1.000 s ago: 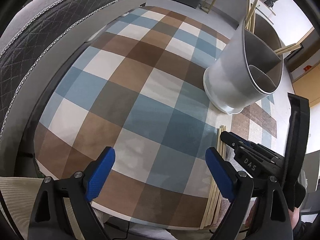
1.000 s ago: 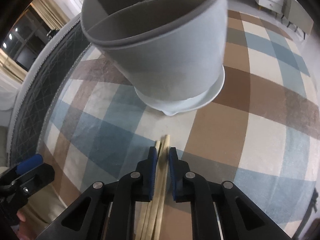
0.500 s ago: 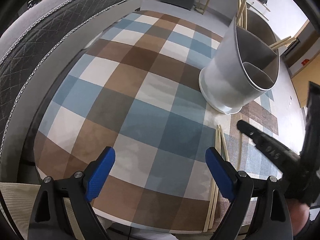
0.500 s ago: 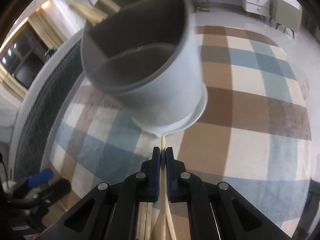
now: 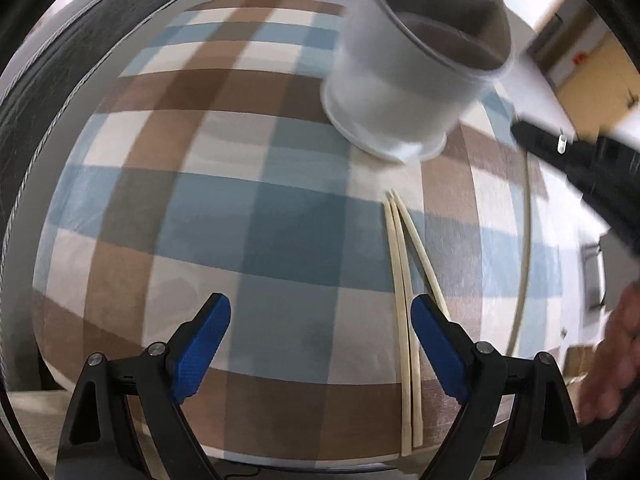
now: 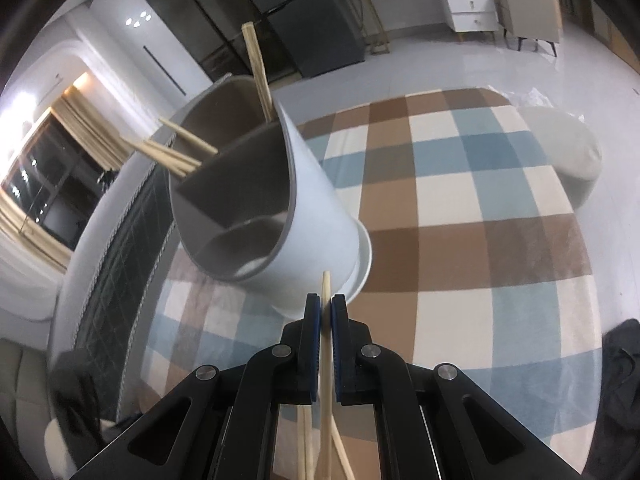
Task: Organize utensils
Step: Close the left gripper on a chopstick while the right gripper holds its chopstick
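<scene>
A white utensil holder [image 6: 320,208] with a grey divided inside stands on the checked tablecloth [image 6: 460,200]. Several wooden chopsticks [image 6: 176,156] lean in its far compartment. My right gripper [image 6: 326,300] is shut on a single chopstick [image 6: 326,282], held above the table in front of the holder; its tip pokes out past the pads. In the left wrist view three chopsticks [image 5: 400,280] lie below the holder [image 5: 400,80], running under the right finger of my open, empty left gripper [image 5: 320,300]. The right gripper [image 5: 524,132] shows there blurred, the held chopstick [image 5: 526,240] hanging from it.
A dark quilted cushion edge [image 5: 24,120] curves along the table's left side. A white pouf [image 6: 568,148] sits at the table's far right, and white drawers [image 6: 468,0] stand across the room. A hand [image 5: 616,352] shows at the lower right.
My right gripper has closed on one chopstick and lifted it off the cloth, up level with the holder. The left gripper has shifted right and rolled, so the lying chopsticks now sit by its right finger.
</scene>
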{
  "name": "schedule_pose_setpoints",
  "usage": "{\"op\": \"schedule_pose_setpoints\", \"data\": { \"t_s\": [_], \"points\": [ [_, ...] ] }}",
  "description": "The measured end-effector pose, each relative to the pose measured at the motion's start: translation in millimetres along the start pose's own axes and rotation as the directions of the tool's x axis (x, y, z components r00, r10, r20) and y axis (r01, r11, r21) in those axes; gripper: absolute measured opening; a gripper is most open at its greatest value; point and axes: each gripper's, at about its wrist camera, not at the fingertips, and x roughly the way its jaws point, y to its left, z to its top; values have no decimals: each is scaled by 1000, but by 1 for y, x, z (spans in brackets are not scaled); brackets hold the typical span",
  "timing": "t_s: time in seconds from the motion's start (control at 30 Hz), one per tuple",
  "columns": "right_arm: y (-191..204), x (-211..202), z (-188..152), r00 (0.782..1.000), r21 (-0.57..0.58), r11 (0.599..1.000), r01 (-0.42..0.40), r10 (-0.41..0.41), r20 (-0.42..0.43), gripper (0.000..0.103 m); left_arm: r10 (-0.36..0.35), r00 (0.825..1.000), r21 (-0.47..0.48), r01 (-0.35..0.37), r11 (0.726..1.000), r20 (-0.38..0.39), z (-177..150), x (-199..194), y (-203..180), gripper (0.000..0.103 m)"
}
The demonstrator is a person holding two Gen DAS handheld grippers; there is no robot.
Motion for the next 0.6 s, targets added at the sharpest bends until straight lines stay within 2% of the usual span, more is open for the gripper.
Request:
{"op": "schedule_pose_setpoints", "data": {
  "t_s": [0.3,0.4,0.6],
  "points": [
    [0,-11,5,998,6,999,33,-34,51,5,62,997,51,-60,997,-41,-4,30,-14,88],
    [-1,-10,6,997,4,998,56,-56,46,5,73,997,85,-71,994,-12,-5,30,-19,89],
    [-2,-9,8,995,-3,996,89,-89,45,5,91,996,87,-89,992,-9,-7,30,-17,89]
  ]
}}
